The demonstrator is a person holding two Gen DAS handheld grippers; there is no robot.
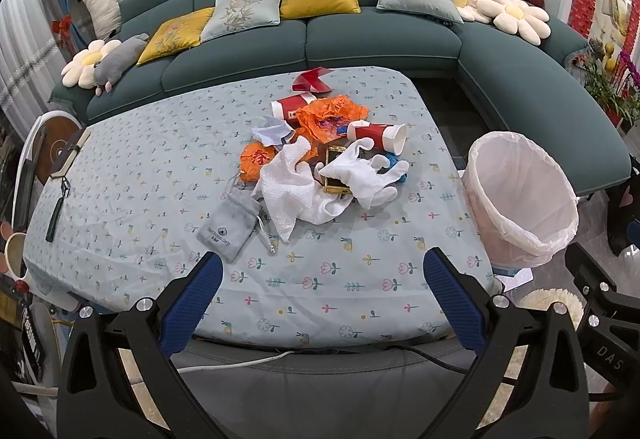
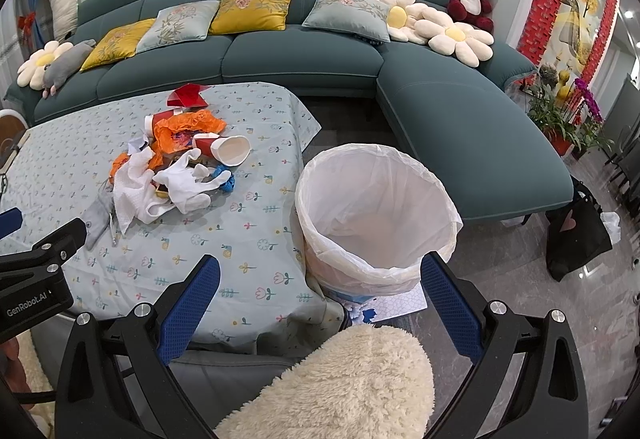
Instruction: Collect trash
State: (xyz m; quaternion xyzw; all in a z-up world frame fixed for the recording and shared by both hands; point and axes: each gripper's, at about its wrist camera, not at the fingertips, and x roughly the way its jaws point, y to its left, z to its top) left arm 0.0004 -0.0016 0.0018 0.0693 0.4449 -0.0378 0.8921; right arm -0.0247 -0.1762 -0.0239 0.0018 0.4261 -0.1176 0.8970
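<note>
Two grippers up, both empty. Left gripper (image 1: pixel 322 279) has its fingers (image 1: pixel 188 305) spread wide over the near edge of the surface (image 1: pixel 132 199), holding nothing. Right gripper (image 2: pixel 320 285) is the same, fingers (image 2: pixel 190 305) wide apart, hanging above the gap between the surface and the bin (image 2: pixel 376 215), gripping nothing.

Trash sits in one heap (image 1: pixel 320 151) around the middle of the surface, toward the far side: crumpled orange plastic (image 1: pixel 326 115), two red paper cups on their sides (left cup (image 1: pixel 288 109), right cup (image 1: pixel 378 137)), a white glove (image 1: pixel 360 175), a white textured cloth (image 1: pixel 288 195), a scrap of blue (image 1: pixel 396 163) at the right edge of the heap, and red paper (image 1: pixel 314 79) at the far side. A gold-coloured packet (image 1: pixel 336 167) lies partly under the glove. A grey drawstring pouch (image 1: pixel 234 227) lies just near-left of the heap.

The bin, lined with a white bag, stands on the floor just off the right edge of the surface. Liner looks empty. A fluffy cream sleeve (image 2: pixel 348 387) shows at the bottom of the right wrist view. Teal sofa (image 1: pixel 320 35) beyond.
</note>
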